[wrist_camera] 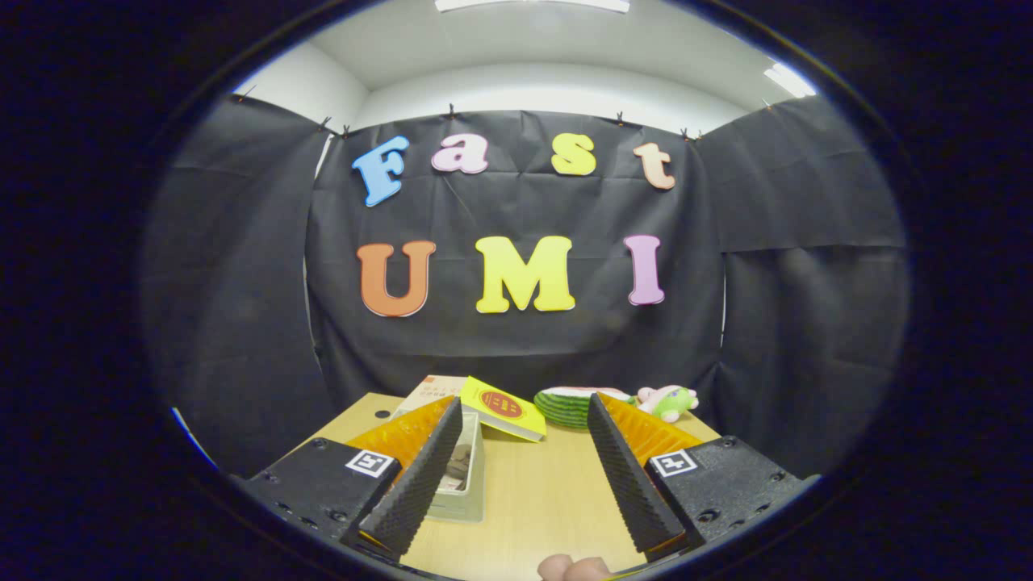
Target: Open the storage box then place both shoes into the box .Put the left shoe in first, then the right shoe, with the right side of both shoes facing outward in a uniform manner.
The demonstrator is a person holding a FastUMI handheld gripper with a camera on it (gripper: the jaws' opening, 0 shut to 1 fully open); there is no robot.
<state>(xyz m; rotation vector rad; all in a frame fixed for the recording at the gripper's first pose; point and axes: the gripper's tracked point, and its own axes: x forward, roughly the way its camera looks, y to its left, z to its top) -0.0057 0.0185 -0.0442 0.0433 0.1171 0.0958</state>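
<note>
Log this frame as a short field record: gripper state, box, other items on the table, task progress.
gripper: gripper open, fingers apart over bare table, holding nothing
box: storage box beside the left finger, partly hidden by it
beyond fingers: yellow booklet, green striped item, plush toy
progress: shoes' whereabouts cannot be told

Yellow box (pixel 502 409) with red oval, green-striped plush (pixel 569 406), pale wooden table (pixel 541 492).
</note>
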